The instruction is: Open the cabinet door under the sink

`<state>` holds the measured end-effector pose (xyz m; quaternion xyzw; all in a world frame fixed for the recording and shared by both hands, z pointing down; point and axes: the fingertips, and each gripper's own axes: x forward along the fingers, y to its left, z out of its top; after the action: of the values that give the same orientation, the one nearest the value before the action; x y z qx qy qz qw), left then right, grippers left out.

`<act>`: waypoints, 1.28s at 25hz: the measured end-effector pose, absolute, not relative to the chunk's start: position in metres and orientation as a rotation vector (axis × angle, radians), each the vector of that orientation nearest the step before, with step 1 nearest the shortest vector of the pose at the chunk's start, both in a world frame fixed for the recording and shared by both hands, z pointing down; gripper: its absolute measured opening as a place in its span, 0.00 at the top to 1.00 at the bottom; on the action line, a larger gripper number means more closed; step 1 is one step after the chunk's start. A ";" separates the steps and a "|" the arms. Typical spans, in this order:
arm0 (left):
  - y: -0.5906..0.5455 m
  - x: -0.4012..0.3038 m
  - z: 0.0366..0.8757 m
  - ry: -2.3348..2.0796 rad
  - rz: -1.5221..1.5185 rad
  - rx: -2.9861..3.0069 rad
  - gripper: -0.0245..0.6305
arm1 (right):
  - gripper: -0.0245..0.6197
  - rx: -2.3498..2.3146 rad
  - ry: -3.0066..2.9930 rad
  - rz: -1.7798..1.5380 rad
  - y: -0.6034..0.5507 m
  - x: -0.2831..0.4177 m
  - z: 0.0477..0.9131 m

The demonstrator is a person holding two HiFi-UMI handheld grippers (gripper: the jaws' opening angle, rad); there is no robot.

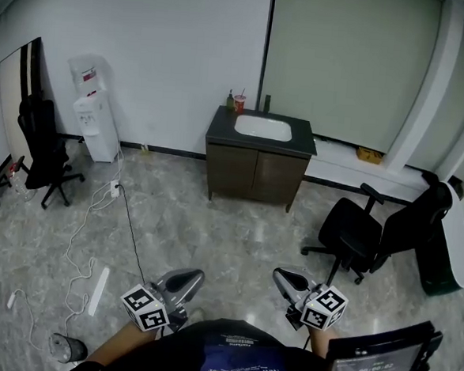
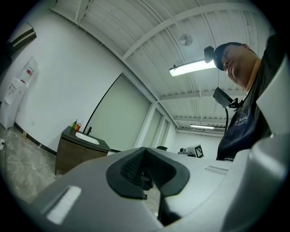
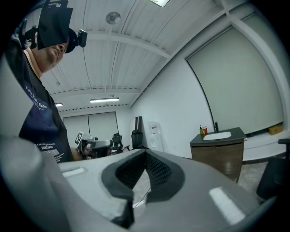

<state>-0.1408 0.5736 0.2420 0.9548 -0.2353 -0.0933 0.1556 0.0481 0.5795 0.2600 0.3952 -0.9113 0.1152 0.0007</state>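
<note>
The left gripper point(image 1: 187, 279) is closed and empty. Well ahead, the cabinet point(image 1: 255, 192) under the sink point(image 1: 262, 127) has its doors point(image 1: 231, 171) shut, and the right gripper point(image 1: 286, 279) is closed on nothing too. So nothing is done yet, I judge, with the whole approach and pull remaining. Only the head view shows both doors square-on and the floor point(image 1: 213, 235) between.

An office room: swivel chairs point(image 1: 354, 233), water dispenser point(image 1: 94, 123), sink cabinet point(image 1: 257, 173).

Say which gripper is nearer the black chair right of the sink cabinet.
Right. The right gripper sits just left of the chair; the left gripper is farther left.
</note>
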 end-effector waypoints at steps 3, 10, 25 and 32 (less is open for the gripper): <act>0.521 -0.153 0.244 -0.621 -0.277 2.745 0.96 | 0.96 1.297 -2.837 0.344 0.535 0.035 0.255; 0.409 -0.182 0.228 -0.471 -0.256 2.788 0.96 | 0.96 1.440 -2.795 0.333 0.439 0.008 0.236; 0.273 -0.169 0.253 -0.576 -0.215 2.729 0.96 | 0.96 1.392 -2.814 0.406 0.297 0.037 0.258; 0.207 -0.099 0.250 -0.699 -0.235 2.714 0.96 | 0.96 1.250 -2.879 0.382 0.207 0.104 0.262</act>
<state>-0.0989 0.2071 0.2502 0.9519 -0.2453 -0.0824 0.1639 0.1041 0.2072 0.2616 0.3953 -0.9105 0.1207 -0.0102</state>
